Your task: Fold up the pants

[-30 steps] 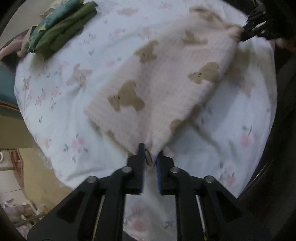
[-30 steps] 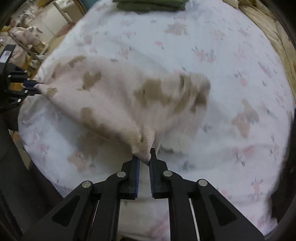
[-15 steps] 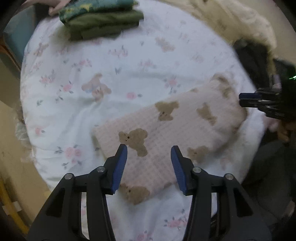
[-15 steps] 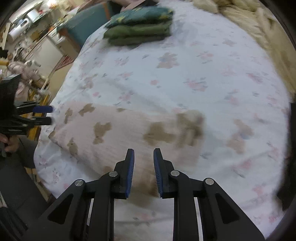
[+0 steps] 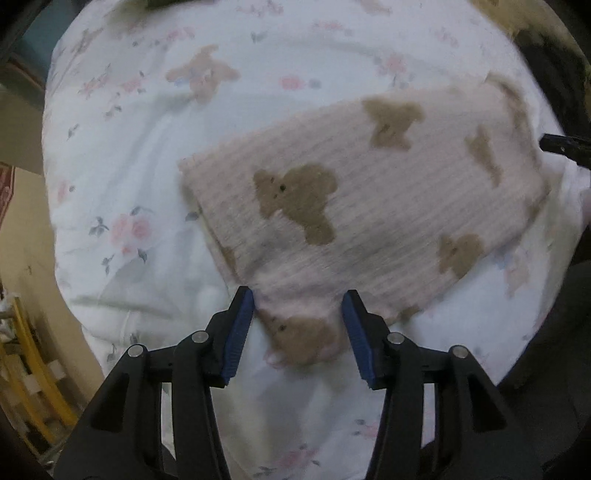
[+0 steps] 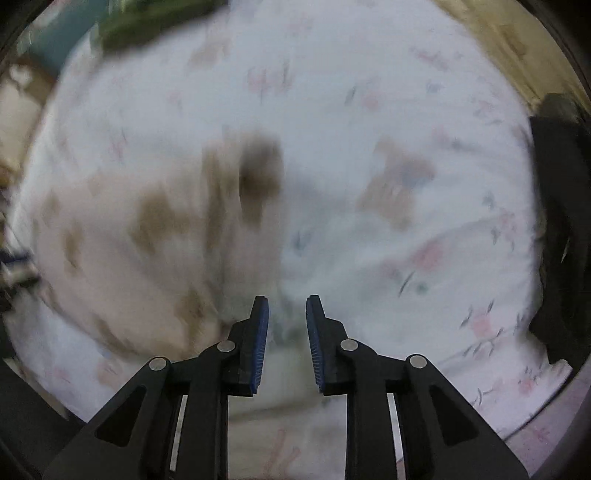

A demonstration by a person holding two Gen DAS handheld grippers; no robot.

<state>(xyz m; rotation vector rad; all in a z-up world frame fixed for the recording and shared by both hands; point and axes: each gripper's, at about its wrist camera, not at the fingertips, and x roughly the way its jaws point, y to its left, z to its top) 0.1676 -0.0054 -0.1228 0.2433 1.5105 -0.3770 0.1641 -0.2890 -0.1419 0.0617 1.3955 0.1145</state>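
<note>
The pants (image 5: 369, 206) are pale pink fleece with brown teddy bears, folded into a rough rectangle on the floral bedsheet (image 5: 140, 147). My left gripper (image 5: 298, 306) is open, low over the pants' near corner, with the cloth between its blue pads but not gripped. In the blurred right wrist view the pants (image 6: 147, 236) lie left of centre. My right gripper (image 6: 287, 314) is open and empty, just beside the pants' right edge. The right gripper's fingertips (image 5: 561, 144) also show at the far right of the left wrist view.
A stack of folded green clothes (image 6: 155, 22) lies at the far edge of the bed. A dark garment (image 6: 557, 236) lies at the right edge. The bed's left edge drops to a floor with yellow furniture (image 5: 33, 373).
Both grippers let go of the pants, which dropped flat onto the bed in a fold. The grippers lifted away, then came back down close over the pants' near edge.
</note>
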